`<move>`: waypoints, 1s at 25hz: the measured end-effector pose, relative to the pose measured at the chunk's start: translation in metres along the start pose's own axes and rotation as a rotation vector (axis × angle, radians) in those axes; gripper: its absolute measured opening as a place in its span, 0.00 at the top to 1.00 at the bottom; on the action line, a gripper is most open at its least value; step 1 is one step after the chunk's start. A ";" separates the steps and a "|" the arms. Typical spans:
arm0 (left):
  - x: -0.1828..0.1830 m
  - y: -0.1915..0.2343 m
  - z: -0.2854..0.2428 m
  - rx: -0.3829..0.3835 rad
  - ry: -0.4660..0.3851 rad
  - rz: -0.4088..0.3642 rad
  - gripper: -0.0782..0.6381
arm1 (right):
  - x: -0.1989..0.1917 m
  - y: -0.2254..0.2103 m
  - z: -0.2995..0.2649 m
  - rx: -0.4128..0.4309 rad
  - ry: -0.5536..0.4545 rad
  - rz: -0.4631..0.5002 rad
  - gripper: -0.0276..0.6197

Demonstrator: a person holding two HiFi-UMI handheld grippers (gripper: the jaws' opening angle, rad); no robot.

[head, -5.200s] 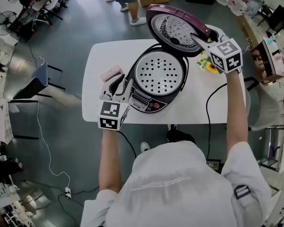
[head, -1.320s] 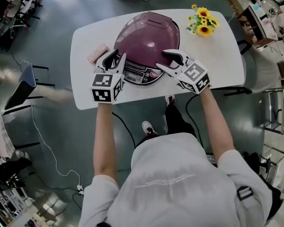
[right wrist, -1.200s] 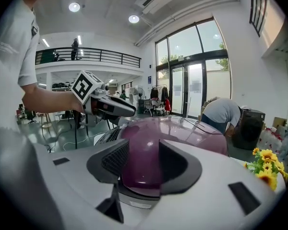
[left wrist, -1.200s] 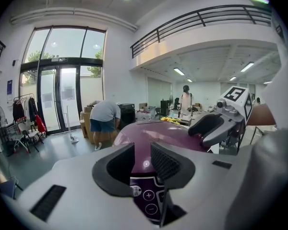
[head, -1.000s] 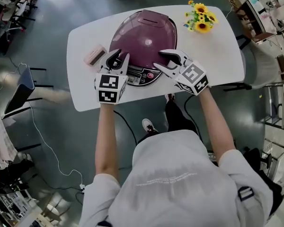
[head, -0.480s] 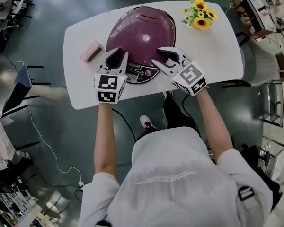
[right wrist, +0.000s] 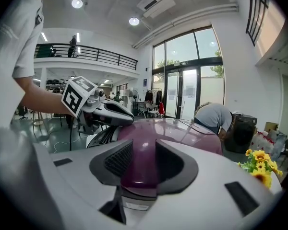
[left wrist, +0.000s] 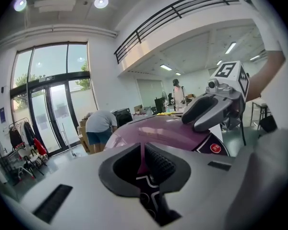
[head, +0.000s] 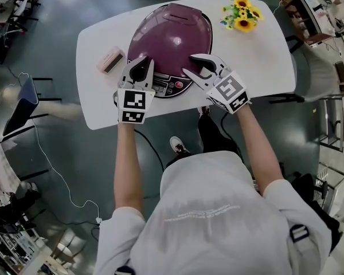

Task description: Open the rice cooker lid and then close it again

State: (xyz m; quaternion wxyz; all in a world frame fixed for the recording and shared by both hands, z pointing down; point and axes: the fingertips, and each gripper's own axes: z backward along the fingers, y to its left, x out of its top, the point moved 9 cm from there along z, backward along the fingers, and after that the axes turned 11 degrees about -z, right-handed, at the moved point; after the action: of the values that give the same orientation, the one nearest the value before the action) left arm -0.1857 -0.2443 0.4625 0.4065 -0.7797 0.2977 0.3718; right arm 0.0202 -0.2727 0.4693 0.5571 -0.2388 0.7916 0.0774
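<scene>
Sitting on the white tabletop point(head: 258, 50), the purple rice cooker point(head: 169, 39) now has its lid down, not raised as seconds earlier. The left gripper point(head: 139, 65) has empty jaws closing to a slit, narrower than before. The right gripper point(head: 188, 63) has jaws also closing, still apart at the lid's front, gripping nothing.

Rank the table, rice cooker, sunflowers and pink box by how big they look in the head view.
1. table
2. rice cooker
3. sunflowers
4. pink box
The last two look nearly alike, so their order is unsure.
</scene>
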 end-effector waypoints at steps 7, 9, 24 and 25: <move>0.000 0.006 -0.003 -0.062 0.031 0.062 0.84 | -0.003 -0.001 0.000 -0.012 -0.011 -0.001 0.73; 0.001 0.008 -0.004 -0.072 0.036 0.075 0.84 | -0.001 -0.001 0.000 -0.017 -0.007 0.001 0.73; 0.003 0.007 -0.006 -0.109 0.074 0.035 0.87 | -0.002 0.001 -0.001 -0.032 0.012 0.005 0.74; 0.004 0.007 -0.006 -0.112 0.078 0.033 0.87 | -0.002 0.001 -0.001 -0.031 0.014 0.006 0.74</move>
State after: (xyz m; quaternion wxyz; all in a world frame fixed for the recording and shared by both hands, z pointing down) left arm -0.1868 -0.2537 0.4592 0.3440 -0.8103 0.3047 0.3637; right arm 0.0193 -0.2720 0.4715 0.5477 -0.2454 0.7948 0.0898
